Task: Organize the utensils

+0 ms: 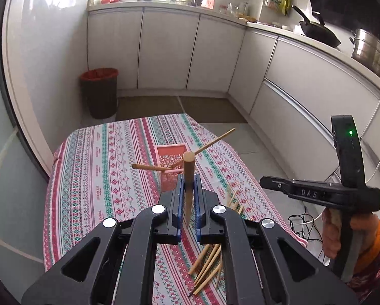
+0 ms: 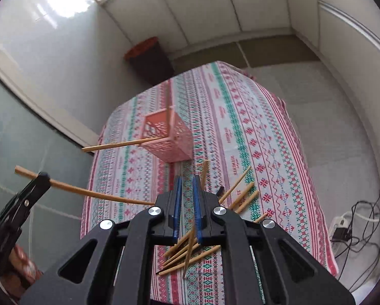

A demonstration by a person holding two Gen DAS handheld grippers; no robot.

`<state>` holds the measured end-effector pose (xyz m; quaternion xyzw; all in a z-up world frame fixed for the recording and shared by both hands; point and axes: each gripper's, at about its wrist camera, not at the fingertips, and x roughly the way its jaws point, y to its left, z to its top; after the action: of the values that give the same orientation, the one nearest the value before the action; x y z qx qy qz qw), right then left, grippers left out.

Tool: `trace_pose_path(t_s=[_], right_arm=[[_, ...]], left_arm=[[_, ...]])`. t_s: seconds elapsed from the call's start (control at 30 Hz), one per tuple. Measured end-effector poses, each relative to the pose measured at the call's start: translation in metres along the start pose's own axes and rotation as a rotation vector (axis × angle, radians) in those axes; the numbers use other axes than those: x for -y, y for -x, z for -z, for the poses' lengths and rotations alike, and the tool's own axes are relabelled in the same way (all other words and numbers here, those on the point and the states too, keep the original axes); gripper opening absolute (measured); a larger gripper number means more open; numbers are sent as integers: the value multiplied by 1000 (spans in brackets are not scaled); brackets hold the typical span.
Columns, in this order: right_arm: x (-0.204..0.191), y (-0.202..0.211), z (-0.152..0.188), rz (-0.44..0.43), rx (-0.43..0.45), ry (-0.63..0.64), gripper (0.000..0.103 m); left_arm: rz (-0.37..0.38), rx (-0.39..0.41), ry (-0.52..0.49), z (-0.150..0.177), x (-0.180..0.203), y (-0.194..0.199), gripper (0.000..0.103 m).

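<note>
Item, left gripper (image 1: 188,178): I had its blue pads (image 1: 181,190) clamped on one wooden chopstick (image 1: 188,178), thick end pointing away from the camera, thin tip back between the arms. In the right wrist view the same stick ran level across the left of the frame, pinched near its far end.

Item, right gripper (image 2: 187,185): jaws drawn together. A second chopstick (image 2: 191,244) sat against the right-hand pad (image 2: 196,203) and hung down steeply below it; I judged it pinched, but only near one end.

Item, pink basket (image 2: 168,137): a perforated holder standing on the patterned tablecloth (image 2: 240,127), ahead of both grippers. One chopstick already rested in it, sticking out sideways over the rim; a second showed in the left wrist view, slanting up to the right.

Item, loose chopsticks (image 2: 240,190): scattered flat on the cloth, some beside the right gripper, more in a heap beneath it.

Risks, as I judged them: the end-held stick could swivel or slip out while being carried; either stick arriving at the basket could knock the leaning ones, tipping them out or toppling the light basket
</note>
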<state>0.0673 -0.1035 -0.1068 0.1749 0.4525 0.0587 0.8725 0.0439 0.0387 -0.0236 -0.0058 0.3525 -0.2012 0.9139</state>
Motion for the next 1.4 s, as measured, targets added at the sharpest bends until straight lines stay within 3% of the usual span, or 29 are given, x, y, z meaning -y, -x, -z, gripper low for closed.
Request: trace_pose_path(t_s=[0.17,0.27,0.3,0.4,0.57,0.8,0.87,1.0,1.07,1.23,1.4], right_arm=[[-5,17,2,-29,15,2,5],[-7,16,-2,47,17,22,6],[-2,9,-2,66,8,9,10],[23,-34,-1,139,-53,-34,36],[48,-109,2,249,-152,-53,36],[75,-153,1,375,-212,-102,38],[93,-151,1,371,-214,-169,38],[127,-129,-4,260,-204,-300,39],[138,-121,-5,267,-197,-311,44],[159,-115,0,268,-242,-390,45],[163,-123,3,311,-239,-390,47]], left_arm=[[2,35,3,-7,-2,12,6],[9,52,13,-11,-2,16,6],[9,55,14,-12,-1,16,6],[12,53,3,-11,3,13,6],[22,41,-15,-10,8,8,6],[25,9,-3,-7,0,-1,6],[25,8,2,-7,-3,-1,6],[32,13,13,-8,-3,1,6],[37,12,13,-8,-2,0,6],[46,12,3,-9,2,-2,6],[45,-1,6,-9,0,-7,6]])
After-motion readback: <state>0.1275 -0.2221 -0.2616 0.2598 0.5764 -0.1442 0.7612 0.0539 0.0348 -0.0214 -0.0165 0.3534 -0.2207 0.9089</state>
